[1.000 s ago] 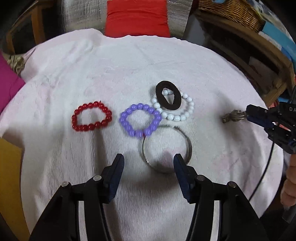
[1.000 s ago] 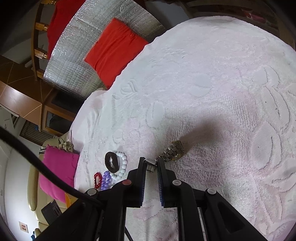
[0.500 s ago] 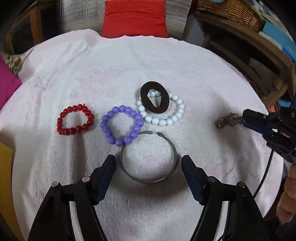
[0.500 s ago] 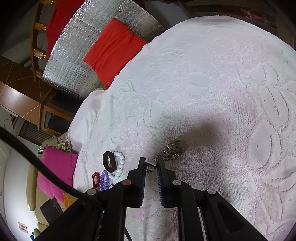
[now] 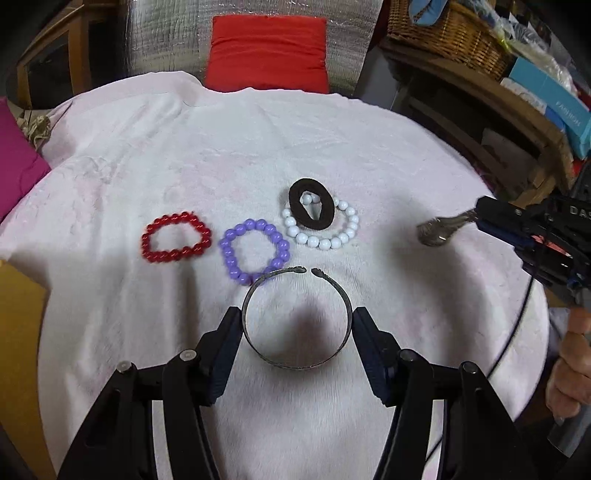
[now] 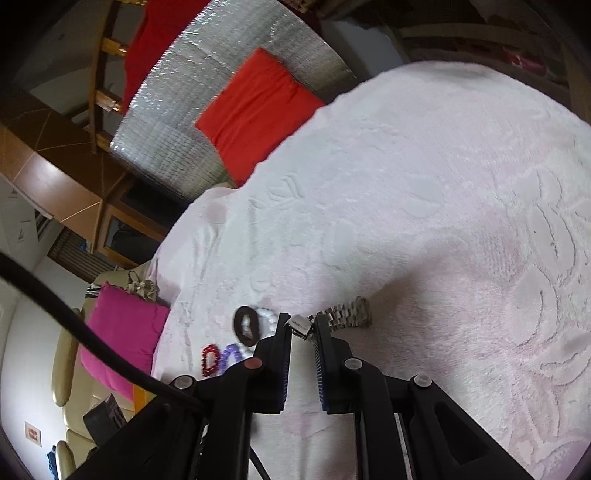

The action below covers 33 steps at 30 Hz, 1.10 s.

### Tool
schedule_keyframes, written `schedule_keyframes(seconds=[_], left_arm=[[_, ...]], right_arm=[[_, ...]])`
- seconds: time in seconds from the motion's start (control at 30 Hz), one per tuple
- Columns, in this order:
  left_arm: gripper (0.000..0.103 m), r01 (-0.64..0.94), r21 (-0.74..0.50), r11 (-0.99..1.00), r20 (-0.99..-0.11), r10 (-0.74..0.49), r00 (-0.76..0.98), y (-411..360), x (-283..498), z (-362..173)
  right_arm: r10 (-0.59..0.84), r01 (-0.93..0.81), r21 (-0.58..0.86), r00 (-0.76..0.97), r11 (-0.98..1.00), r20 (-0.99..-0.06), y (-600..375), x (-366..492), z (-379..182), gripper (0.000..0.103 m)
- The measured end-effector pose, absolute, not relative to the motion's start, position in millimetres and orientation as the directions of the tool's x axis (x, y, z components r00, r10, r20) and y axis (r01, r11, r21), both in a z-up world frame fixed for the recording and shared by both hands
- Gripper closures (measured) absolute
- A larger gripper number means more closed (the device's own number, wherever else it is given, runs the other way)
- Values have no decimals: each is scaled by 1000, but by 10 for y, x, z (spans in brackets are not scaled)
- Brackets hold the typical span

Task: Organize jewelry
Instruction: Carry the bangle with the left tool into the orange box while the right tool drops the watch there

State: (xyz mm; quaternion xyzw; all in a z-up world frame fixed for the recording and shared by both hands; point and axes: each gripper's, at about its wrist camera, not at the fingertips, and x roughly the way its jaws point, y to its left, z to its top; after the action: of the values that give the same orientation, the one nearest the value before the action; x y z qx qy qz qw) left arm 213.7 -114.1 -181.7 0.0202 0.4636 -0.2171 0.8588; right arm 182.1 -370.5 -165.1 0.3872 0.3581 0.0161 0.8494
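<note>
On the pale pink towel lie a red bead bracelet (image 5: 176,239), a purple bead bracelet (image 5: 254,252), a white bead bracelet (image 5: 327,232) with a dark brown hair band (image 5: 311,209) on top, and a grey metal bangle (image 5: 295,317). My left gripper (image 5: 295,325) is open, its fingers either side of the bangle. My right gripper (image 6: 301,326) is shut on the clasp of a silver metal watch band (image 6: 345,314), which also shows at the right of the left wrist view (image 5: 441,230), lifted and blurred.
The towel (image 5: 184,155) covers a round table. A red cushion (image 5: 267,51) and silver padded sheet stand behind it. A wicker basket (image 5: 450,33) and blue box are on a shelf at the right, and a magenta cushion (image 6: 118,332) lies at the left.
My left gripper has moved forward so its open fingers now flank the bangle. My right gripper has lifted the watch band and carried it towards the bracelets.
</note>
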Motion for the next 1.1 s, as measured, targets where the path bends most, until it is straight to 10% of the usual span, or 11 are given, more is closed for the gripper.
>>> schedule_keyframes(seconds=[0.67,1.1], left_arm=[[41,-26,-137,990,-684,-75,726,890,1679,-1093],[41,-462,-94,882,-779,224,586,2240,1704,-1410]], right_arm=[[481,-112,603,725,790,-494,-2011,1837,-929,89],[650,-394,522,543,757,-532,224,2389,-585,89]])
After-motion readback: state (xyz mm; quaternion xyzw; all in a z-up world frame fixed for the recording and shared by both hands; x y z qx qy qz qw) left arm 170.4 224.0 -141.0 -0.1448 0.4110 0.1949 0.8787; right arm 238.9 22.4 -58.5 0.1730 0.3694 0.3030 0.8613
